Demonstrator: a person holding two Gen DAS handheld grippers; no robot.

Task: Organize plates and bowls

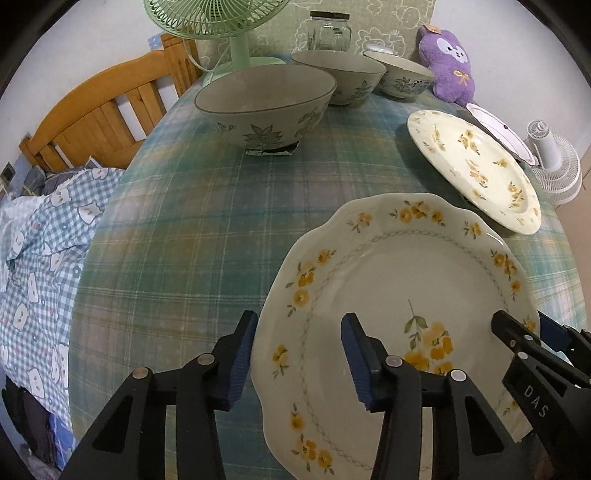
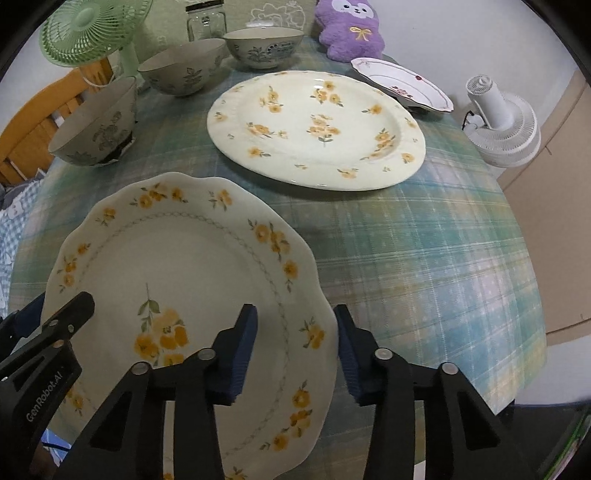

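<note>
A scalloped plate with yellow flowers [image 1: 388,288] [image 2: 184,266] lies near the table's front edge. My left gripper [image 1: 299,354] is open with its jaws astride the plate's left rim. My right gripper [image 2: 295,350] is open astride the plate's right rim; it also shows in the left wrist view [image 1: 524,332]. A large oval flowered plate [image 2: 317,129] [image 1: 476,166] lies behind. A small white plate with red flowers [image 2: 402,85] [image 1: 498,129] sits at the back right. Three grey leaf-pattern bowls [image 1: 266,107] [image 1: 340,75] [image 1: 399,79] stand in a row at the back left.
A green fan [image 1: 218,22], a glass jar [image 1: 330,31] and a purple plush toy [image 1: 447,62] stand at the table's back. A white fan [image 2: 502,122] is off the right edge. A wooden bed frame [image 1: 92,118] with checked bedding is left of the plaid tablecloth [image 1: 177,221].
</note>
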